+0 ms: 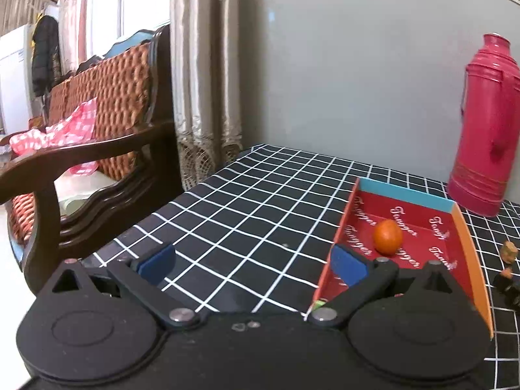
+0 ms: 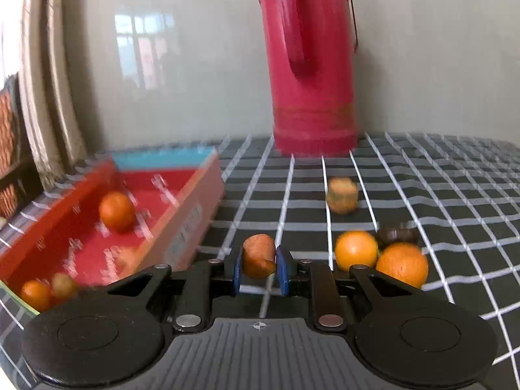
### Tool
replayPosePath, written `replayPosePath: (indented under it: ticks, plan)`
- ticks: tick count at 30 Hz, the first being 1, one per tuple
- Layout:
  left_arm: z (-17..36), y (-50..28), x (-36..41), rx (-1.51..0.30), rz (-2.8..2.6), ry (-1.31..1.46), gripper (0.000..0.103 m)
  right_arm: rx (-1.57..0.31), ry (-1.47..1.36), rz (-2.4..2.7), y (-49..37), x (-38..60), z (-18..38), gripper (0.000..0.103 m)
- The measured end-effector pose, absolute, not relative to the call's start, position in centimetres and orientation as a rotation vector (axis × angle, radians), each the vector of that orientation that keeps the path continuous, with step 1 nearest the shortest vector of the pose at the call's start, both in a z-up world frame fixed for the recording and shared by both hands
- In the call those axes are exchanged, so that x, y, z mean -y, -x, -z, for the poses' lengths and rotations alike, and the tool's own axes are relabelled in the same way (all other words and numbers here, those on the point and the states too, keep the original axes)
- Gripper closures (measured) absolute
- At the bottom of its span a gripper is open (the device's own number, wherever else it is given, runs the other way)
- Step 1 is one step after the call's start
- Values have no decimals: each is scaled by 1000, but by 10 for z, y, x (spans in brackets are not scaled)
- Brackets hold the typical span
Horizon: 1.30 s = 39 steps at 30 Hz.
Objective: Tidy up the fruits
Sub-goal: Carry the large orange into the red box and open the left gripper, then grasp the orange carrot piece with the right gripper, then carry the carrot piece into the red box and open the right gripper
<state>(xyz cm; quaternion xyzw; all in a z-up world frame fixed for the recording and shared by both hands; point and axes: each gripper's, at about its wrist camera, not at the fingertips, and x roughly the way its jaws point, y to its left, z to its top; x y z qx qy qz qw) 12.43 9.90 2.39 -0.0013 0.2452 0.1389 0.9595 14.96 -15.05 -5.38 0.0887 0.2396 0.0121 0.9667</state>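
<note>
My right gripper [image 2: 259, 268] is shut on a small orange-brown fruit [image 2: 258, 255], just right of the red box [image 2: 182, 201]. Inside that box lie an orange [image 2: 116, 210] and two small fruits [image 2: 35, 294] at its near corner. Right of my right gripper two oranges [image 2: 356, 249] sit on the checked cloth, with a dark piece [image 2: 395, 234] behind them and a yellowish fruit [image 2: 342, 195] farther back. My left gripper [image 1: 253, 265] stands open over the cloth at the red box's [image 1: 341, 227] left wall, nothing between its blue pads [image 1: 159, 261]. One orange [image 1: 387, 236] shows in the box there.
A tall pink thermos [image 2: 312, 65] stands at the back of the table against the grey wall. A wooden sofa [image 1: 97, 149] with a checked plastic bag sits past the table's left edge. A small dark figure [image 1: 508, 276] stands right of the box.
</note>
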Motion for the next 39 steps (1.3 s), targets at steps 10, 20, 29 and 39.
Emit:
replayPosePath:
  ticks: [10,20,29,39]
  plan:
    - [-21,-123,-125,-533,-351,43,7,-361,-174,-256,-133,116,26,81]
    - [-22,-119,-152,-552,-425,83,7,-428,-105,-389,-138,68,33,80]
    - [-22,-117,-167,-558,-460,109,7,-461,-80,-417,-143,52,39,80]
    - [-23,-117,-164,-560,-452,104,7,-354,-121,-350,-128,70,22,13]
